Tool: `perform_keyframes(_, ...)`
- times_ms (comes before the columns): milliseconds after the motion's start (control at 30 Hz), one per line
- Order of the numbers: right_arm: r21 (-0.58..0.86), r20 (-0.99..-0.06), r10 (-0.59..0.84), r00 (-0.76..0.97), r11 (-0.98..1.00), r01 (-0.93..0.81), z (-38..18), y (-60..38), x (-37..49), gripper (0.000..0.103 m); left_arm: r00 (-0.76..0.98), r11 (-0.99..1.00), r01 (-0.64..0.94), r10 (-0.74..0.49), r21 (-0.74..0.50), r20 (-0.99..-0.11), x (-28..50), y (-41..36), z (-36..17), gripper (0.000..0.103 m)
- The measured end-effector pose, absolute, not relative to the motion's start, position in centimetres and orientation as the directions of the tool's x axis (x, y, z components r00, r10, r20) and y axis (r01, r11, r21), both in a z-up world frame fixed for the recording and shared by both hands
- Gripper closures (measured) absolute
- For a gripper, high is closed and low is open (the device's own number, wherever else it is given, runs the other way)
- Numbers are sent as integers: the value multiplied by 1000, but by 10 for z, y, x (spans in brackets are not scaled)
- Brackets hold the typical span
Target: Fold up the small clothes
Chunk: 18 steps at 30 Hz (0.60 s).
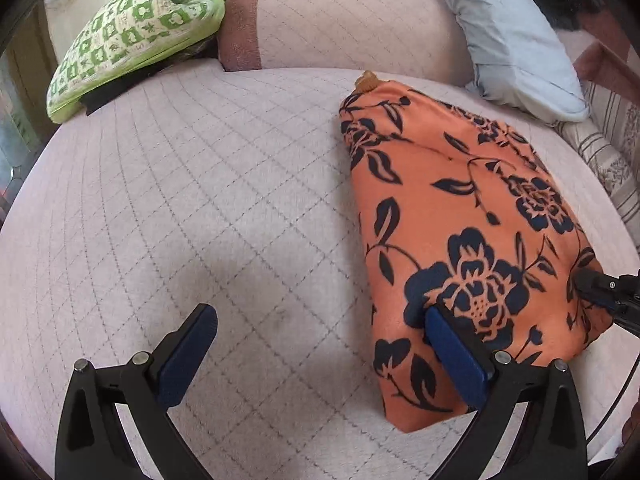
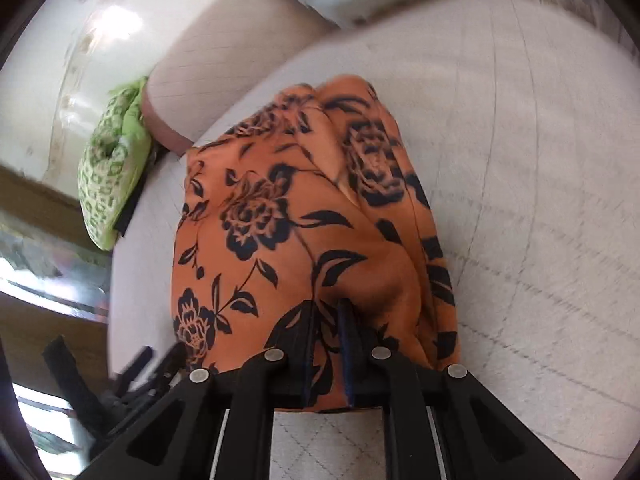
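An orange garment (image 1: 460, 216) with a dark blue flower print lies folded into a long narrow shape on the pale quilted bed (image 1: 200, 200). My left gripper (image 1: 320, 320) stands open above the bed, its right finger (image 1: 452, 344) over the garment's near left edge, nothing between its pads. In the right wrist view my right gripper (image 2: 326, 312) is shut on a pinch of the orange garment (image 2: 280, 208) at its near end. The right gripper's tip (image 1: 600, 284) also shows at the garment's right edge in the left wrist view.
A green patterned pillow (image 1: 132, 36) lies at the bed's far left corner beside a pink bolster (image 1: 340, 20). A light blue pillow (image 1: 516, 36) rests at the far right. A striped cloth (image 1: 612, 148) hangs along the right edge. Bare quilt spreads left of the garment.
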State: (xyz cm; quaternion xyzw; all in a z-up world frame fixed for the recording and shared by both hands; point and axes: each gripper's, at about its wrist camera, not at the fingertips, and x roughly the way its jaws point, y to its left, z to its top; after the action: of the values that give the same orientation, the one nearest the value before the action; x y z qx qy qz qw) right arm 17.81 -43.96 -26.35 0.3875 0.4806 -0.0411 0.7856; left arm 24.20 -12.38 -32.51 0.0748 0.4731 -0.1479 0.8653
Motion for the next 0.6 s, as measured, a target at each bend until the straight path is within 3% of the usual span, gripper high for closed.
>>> perform_keyframes(167,603,-743,298,600,688,405,-244,-444,184,89,546,945,311,-262,-98,-796,251,-117,-307,0)
perform_keyframes(267,599,-706,274,652,723,345,-224,-441,203,89,534,944,321,-247,-77,-808,259,-122,-309,0)
perform_keyframes(333,581,-720,266,641,737,346,-225,-436,219,89,499,943,334,-190,-14,-846,265,-132,-324,0)
perform_keyframes(433,504,-815,264,516,762,406,-261,-434,242,89,483,940,339,-205,-33,-851,269,-136,-327,0)
perform_keyframes(600,520,-788,264,556,770,370,-244,-438,251,89,521,945,307,-267,-114,-811,280,-127,-313,0)
